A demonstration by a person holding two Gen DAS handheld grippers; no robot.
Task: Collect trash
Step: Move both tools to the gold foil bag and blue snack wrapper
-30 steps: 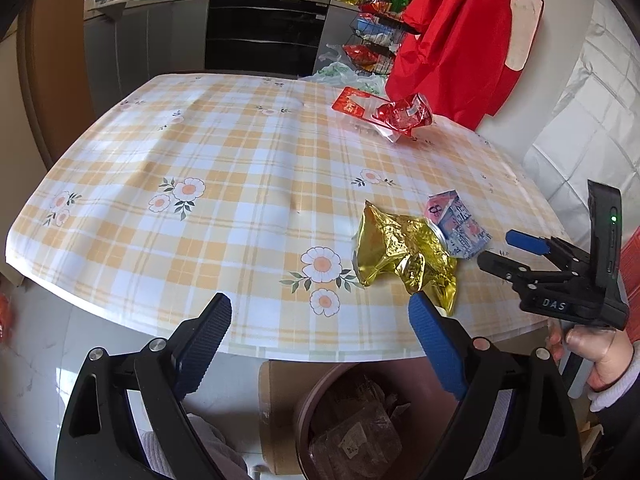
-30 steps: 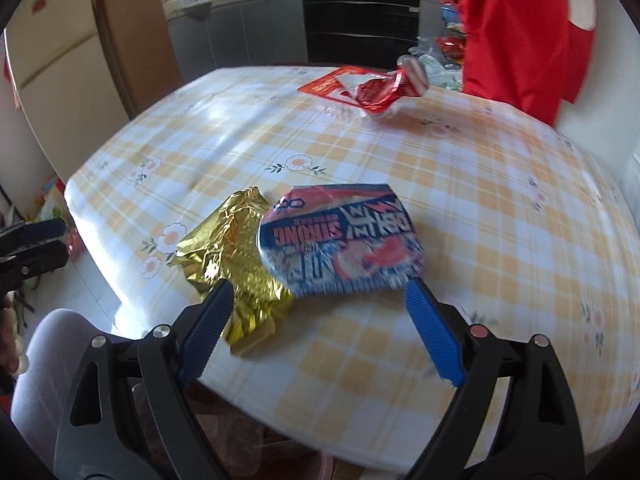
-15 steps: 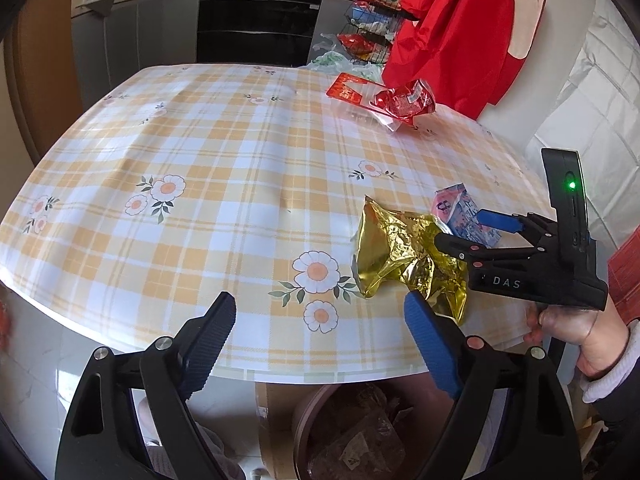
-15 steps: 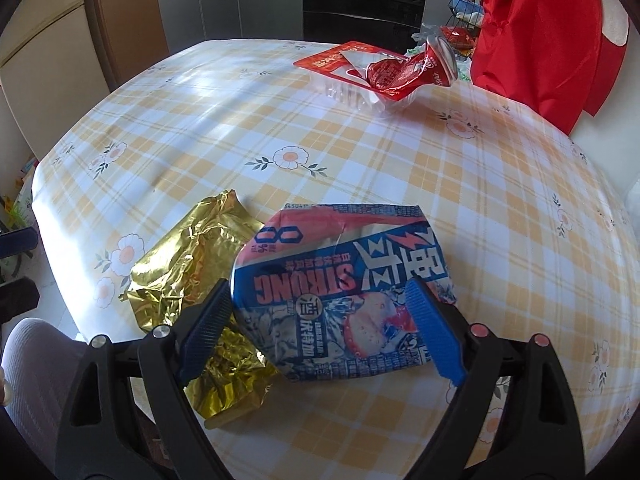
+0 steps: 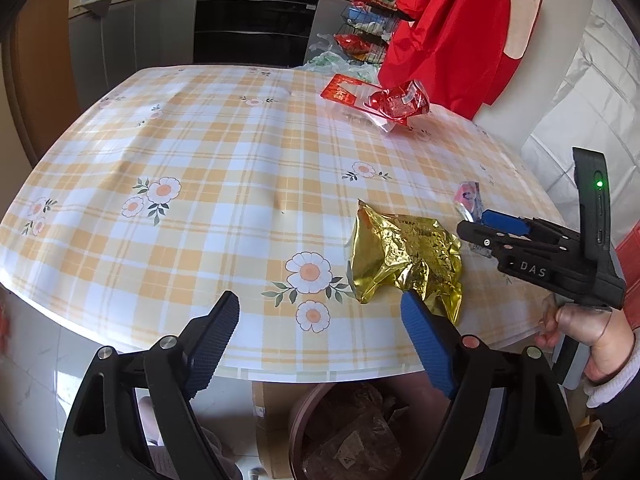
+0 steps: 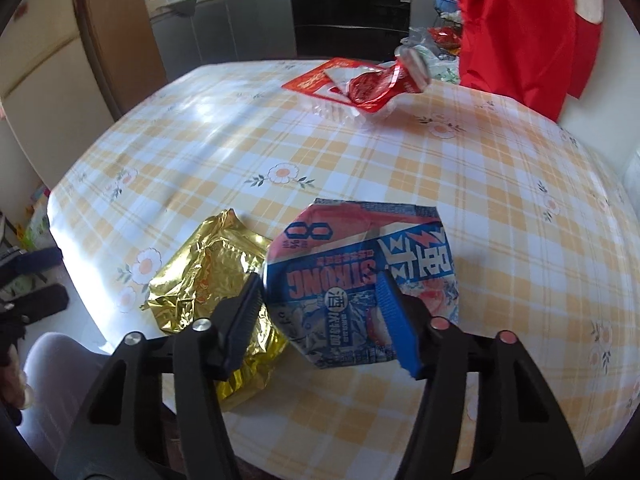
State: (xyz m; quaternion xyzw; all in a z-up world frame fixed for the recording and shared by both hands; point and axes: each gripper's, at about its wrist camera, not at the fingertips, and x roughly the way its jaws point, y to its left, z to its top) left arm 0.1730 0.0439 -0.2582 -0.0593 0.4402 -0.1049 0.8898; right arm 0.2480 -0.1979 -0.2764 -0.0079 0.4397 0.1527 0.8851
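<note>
Right gripper (image 6: 320, 304) closing on the flattened blue carton (image 6: 360, 276)

The carton lies near the table (image 5: 200, 160) edge, touching the gold foil wrapper (image 6: 208, 280) on its left. The jaws straddle its near edge and are narrowing; whether the pads press yet is hard to tell. It looks light, thin and creasable, best pinched at that lifted near edge, as the glossy checked cloth may let it slide. The left gripper (image 5: 320, 332) hangs wide open and empty, nearer than the wrapper, above a brown bin (image 5: 344, 432). Red wrappers (image 5: 396, 102) sit beyond the carton in a kitchen.
</note>
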